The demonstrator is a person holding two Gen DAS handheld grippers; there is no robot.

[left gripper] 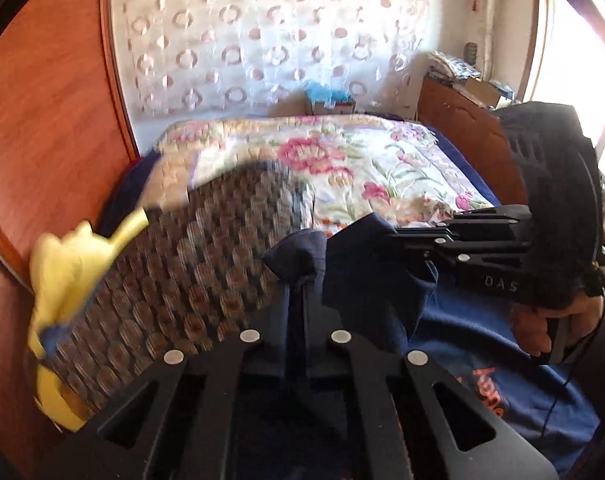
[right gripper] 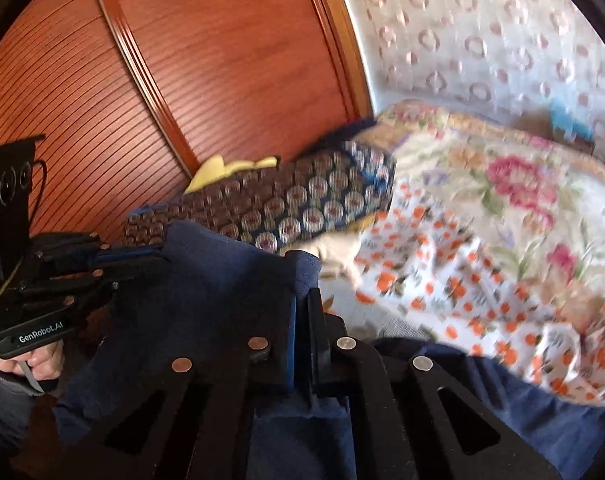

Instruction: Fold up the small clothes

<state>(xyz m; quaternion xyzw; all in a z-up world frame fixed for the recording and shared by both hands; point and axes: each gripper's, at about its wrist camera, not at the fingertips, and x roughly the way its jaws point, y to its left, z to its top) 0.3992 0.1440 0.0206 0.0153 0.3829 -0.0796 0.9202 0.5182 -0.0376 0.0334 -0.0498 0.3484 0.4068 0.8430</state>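
A navy blue garment [left gripper: 366, 276] with orange lettering [left gripper: 486, 392] hangs between both grippers above the bed. In the left wrist view my left gripper [left gripper: 298, 280] is shut on a bunched edge of the navy cloth. My right gripper [left gripper: 398, 242] comes in from the right, held by a hand [left gripper: 538, 328], and pinches the same cloth. In the right wrist view my right gripper [right gripper: 302, 284] is shut on a fold of the navy garment [right gripper: 206, 288]. There my left gripper [right gripper: 158, 254] grips the cloth's left edge.
A brown patterned cushion [left gripper: 190, 264] and a yellow cloth [left gripper: 62, 272] lie at the left by the wooden wardrobe [left gripper: 50, 100]. A floral bedspread [left gripper: 342, 160] covers the bed. An orange-dotted white cloth [right gripper: 462, 280] lies on the right. A wooden cabinet [left gripper: 454, 112] stands far right.
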